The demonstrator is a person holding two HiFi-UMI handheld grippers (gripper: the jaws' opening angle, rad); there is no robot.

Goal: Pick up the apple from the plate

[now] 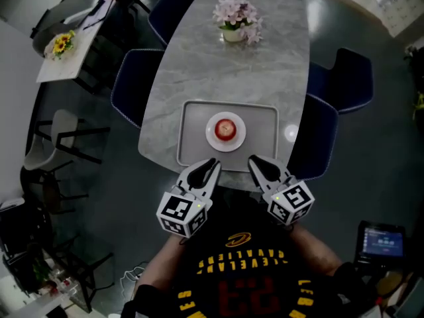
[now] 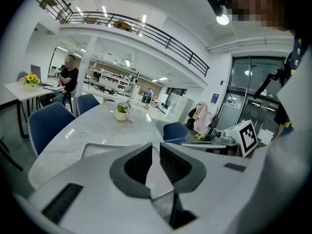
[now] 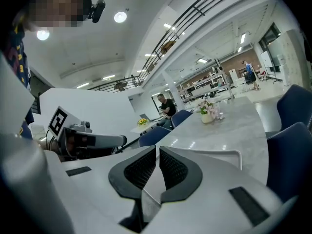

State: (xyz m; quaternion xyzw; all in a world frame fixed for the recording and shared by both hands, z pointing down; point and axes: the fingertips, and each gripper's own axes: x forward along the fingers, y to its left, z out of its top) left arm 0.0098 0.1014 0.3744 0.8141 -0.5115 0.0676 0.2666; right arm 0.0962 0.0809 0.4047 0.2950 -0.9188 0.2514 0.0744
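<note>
Polished marble-look table (image 1: 258,65), glossy apple (image 1: 226,129), smooth white plate (image 1: 213,138)

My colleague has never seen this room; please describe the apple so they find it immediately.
On the grey marble table, a pale tray lies at the near end. A small white plate sits in it, and the apple rests on the plate: the only red, round thing there, unlike the pink flowers farther away.

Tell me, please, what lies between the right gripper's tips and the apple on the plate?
In the head view, only the tray's near rim, a strip of bare tray floor and the white plate's edge separate the right gripper from the apple.
</note>
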